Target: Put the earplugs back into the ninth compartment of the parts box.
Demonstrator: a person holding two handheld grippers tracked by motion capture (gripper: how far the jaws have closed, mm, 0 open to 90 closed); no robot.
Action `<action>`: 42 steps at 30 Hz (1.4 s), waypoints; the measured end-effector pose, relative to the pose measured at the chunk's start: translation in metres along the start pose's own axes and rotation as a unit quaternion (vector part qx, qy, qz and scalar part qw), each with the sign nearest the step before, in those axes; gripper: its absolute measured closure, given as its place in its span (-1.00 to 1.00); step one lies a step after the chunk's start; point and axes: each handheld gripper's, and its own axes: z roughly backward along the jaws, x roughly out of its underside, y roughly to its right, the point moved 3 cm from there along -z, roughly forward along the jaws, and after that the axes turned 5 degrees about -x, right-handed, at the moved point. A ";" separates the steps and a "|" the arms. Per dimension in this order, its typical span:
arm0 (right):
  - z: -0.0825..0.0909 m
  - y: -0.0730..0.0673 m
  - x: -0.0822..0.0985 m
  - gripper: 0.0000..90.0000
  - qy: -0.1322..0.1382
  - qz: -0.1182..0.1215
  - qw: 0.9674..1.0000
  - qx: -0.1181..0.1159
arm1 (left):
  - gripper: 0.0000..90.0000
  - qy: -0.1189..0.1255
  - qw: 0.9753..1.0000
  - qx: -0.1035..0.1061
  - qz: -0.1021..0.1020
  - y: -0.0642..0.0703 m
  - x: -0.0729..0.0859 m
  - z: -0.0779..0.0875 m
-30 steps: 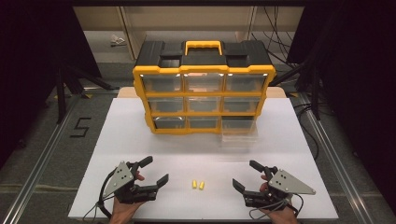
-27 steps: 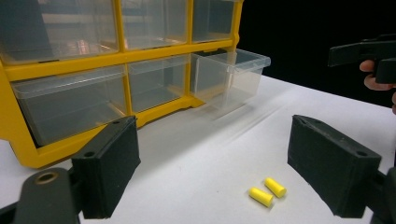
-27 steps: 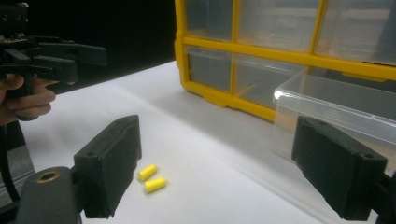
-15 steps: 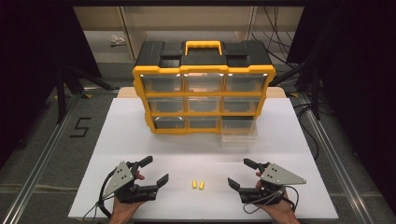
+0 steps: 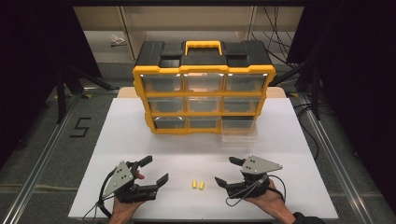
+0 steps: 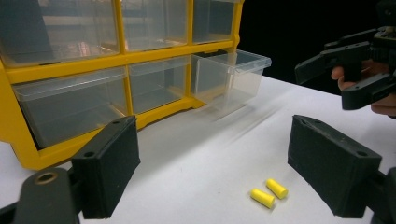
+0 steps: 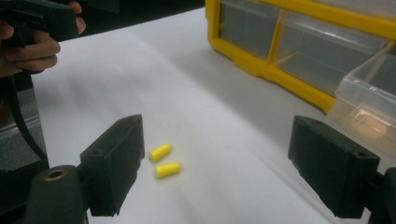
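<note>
Right gripper (image 5: 228, 171), jaws spread like the left gripper (image 5: 151, 171), should straddle one yellow earplug (image 5: 201, 185) (at its 9 o'clock) squarely before closing.

Left gripper (image 6: 212, 168): two black jaws set wide apart over white table (image 6: 196, 186). Two yellow earplugs (image 6: 269, 192) at 5 o'clock, side by side. Yellow drawer organiser (image 6: 112, 60) at 11 o'clock, clear drawer (image 6: 231, 74) pulled out. Right gripper (image 6: 348, 70), hand-held, at 2 o'clock.
</note>
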 end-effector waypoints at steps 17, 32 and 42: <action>-0.038 -0.012 0.003 -0.47 -0.103 0.021 0.994 -0.043 | -0.64 0.001 1.000 0.001 0.001 0.000 0.000 0.000; -0.066 -0.015 0.008 -0.24 -0.174 0.041 0.982 -0.064 | -0.64 0.002 1.000 0.002 0.005 0.000 0.000 0.001; -0.079 -0.015 0.012 -0.10 -0.200 0.047 0.975 -0.081 | -0.64 0.002 1.000 0.004 0.004 0.000 0.000 0.000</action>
